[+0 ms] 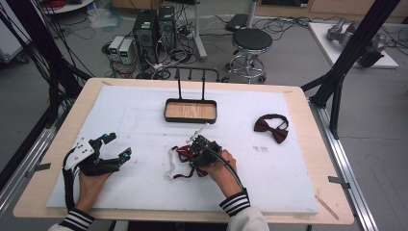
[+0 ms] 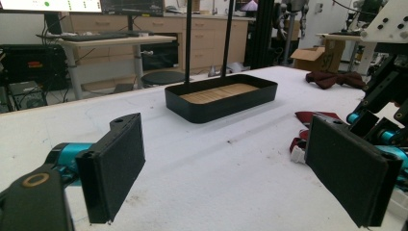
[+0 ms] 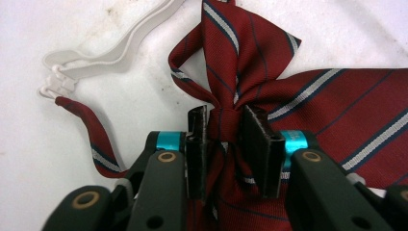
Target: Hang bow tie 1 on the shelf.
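A dark red striped bow tie (image 3: pixel 250 57) with a white strap (image 3: pixel 110 48) lies on the white mat near the table's middle front (image 1: pixel 182 154). My right gripper (image 3: pixel 225 126) points down onto it, jaws shut on the tie's centre knot (image 3: pixel 222 120). In the high view the right gripper (image 1: pixel 204 149) covers most of the tie. My left gripper (image 1: pixel 117 144) rests at the front left, held low, jaws wide open with nothing between its pads (image 2: pixel 118 163). A second, plain dark red bow tie (image 1: pixel 272 127) lies to the right. A black tray (image 1: pixel 190 110) with a wooden floor stands behind.
The tray has a tall black wire handle (image 1: pixel 191 82) rising from its back. The white mat (image 1: pixel 144 130) covers most of the wooden table (image 1: pixel 308 125). Black frame posts (image 1: pixel 353 48) stand at the table's right; a stool (image 1: pixel 251 43) and computers (image 1: pixel 154 29) sit beyond.
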